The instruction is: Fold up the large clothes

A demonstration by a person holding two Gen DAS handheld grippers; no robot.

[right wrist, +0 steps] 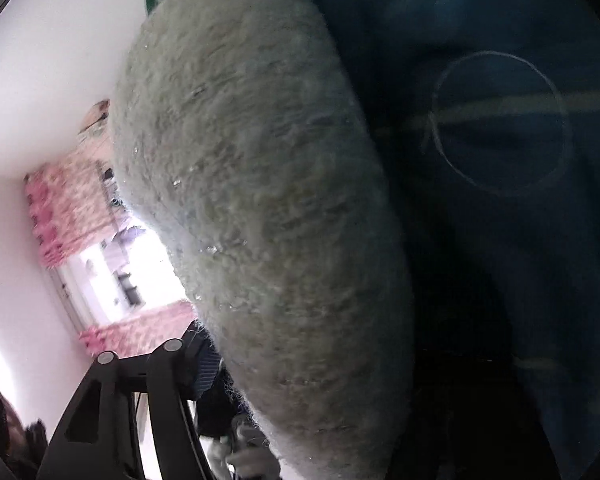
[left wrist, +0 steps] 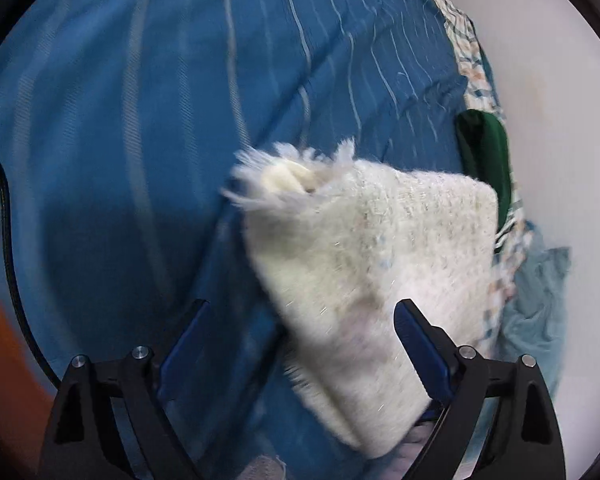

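Note:
A folded cream woolly garment (left wrist: 372, 264) with a fringed edge lies on a blue striped bedsheet (left wrist: 140, 120). My left gripper (left wrist: 300, 340) is open, its blue-padded fingers (left wrist: 418, 344) spread to either side of the garment's near end. In the right wrist view the same fuzzy garment (right wrist: 268, 208) fills the middle, very close to the camera. My right gripper shows only its left finger (right wrist: 204, 364), which sits against the garment's edge. The other finger is hidden behind the cloth.
A dark green cloth (left wrist: 486, 156), a checked cloth (left wrist: 474, 80) and a pale blue cloth (left wrist: 536, 304) lie at the bed's right edge by a white wall (left wrist: 560, 120). A black cable (left wrist: 8, 216) runs at left. Pink curtains (right wrist: 68, 208) frame a bright window.

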